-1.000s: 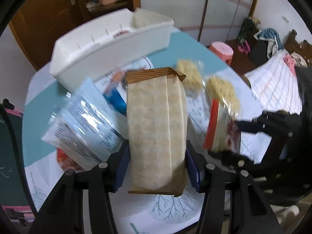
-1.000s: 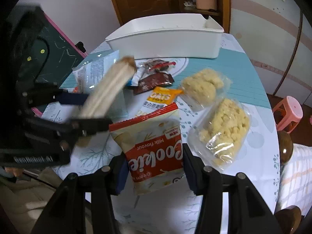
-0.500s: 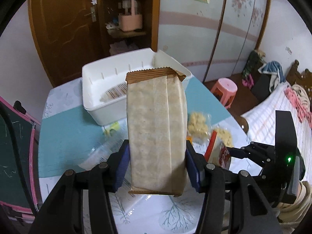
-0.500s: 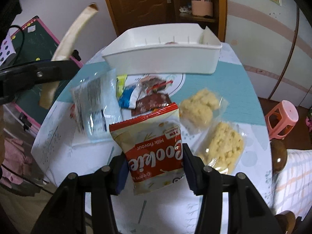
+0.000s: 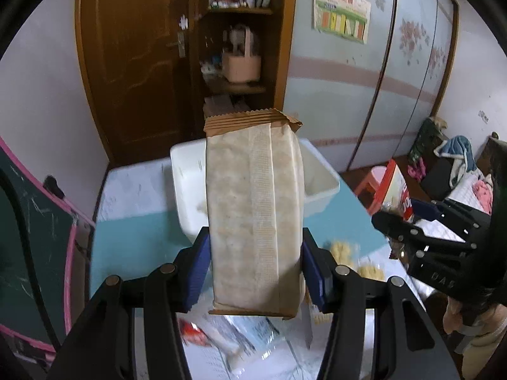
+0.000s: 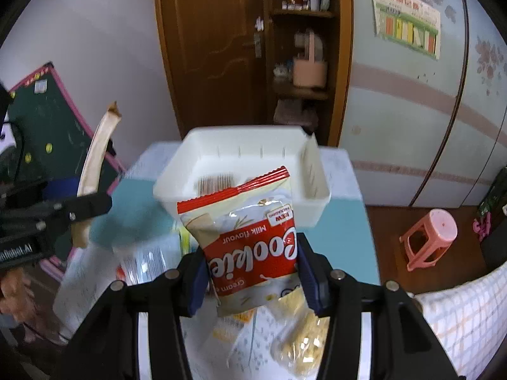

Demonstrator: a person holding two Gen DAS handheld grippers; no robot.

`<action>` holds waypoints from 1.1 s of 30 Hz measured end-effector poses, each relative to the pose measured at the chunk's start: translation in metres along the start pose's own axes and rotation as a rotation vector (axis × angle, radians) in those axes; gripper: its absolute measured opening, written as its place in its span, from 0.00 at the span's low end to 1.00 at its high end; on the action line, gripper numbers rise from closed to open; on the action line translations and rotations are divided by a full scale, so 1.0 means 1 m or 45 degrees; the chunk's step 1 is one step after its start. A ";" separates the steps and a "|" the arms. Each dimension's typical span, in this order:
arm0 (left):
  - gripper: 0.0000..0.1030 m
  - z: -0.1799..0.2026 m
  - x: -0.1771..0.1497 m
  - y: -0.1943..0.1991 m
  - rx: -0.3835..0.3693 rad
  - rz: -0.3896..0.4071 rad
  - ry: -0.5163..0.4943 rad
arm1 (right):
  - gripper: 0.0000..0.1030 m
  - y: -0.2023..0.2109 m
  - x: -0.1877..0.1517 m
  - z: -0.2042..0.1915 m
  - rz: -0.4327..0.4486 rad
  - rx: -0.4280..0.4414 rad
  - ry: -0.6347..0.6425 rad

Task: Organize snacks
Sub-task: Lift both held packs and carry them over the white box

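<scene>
The left gripper [image 5: 255, 272] was clamped on a tall tan paper-wrapped biscuit pack [image 5: 253, 215], its blue pads [image 5: 198, 269] pressing both long sides near the bottom, so most of the pack stood above the grip with the crimped brown seal on top. The right gripper [image 6: 253, 272] was likewise closed on a red-and-white cookie packet [image 6: 247, 237], held at its lower half with the printing upside down and the red crimped edge pointing away.

The likeliest trouble, as I judged it, was the tall pack: gripped so low, it could tip or slide between the pads when swung over the bin. The soft cookie packet could crumple and slip, since the pads squeezed mostly air and film. Both hands were close together, so the two grippers might knock each other over the one opening.

Beyond the fingers, the white plastic bin [image 6: 317, 186] sat ahead on the table's teal cloth [image 5: 136, 231], one dark packet already on its floor. Below the grippers loose snacks lay on the table, among them a clear bag of yellow puffs [image 6: 301, 345] and a pale blue packet [image 6: 149, 259]
</scene>
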State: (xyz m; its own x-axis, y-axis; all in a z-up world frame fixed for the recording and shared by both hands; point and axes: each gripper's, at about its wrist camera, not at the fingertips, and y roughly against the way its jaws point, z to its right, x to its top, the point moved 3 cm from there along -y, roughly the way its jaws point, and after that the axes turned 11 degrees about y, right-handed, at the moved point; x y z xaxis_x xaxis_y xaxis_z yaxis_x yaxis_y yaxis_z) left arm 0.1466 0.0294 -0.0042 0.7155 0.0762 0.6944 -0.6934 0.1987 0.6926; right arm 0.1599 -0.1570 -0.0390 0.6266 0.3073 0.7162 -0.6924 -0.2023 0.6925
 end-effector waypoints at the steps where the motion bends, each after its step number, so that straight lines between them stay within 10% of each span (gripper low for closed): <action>1: 0.51 0.000 0.010 0.003 0.000 0.021 -0.002 | 0.48 0.003 0.012 0.002 0.014 -0.012 0.004; 16: 0.51 0.000 0.145 0.004 0.111 0.175 0.012 | 0.49 0.012 0.155 0.063 0.134 -0.113 -0.078; 33: 0.51 -0.008 0.156 -0.107 0.195 0.038 0.010 | 0.49 -0.097 0.163 0.055 -0.073 -0.039 -0.142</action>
State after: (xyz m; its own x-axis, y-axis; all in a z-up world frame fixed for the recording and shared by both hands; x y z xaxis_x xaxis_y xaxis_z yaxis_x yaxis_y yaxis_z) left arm 0.3337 0.0281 0.0283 0.6944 0.0873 0.7143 -0.7190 0.0446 0.6935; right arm 0.3485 -0.1381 0.0152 0.7003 0.2116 0.6818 -0.6639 -0.1580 0.7309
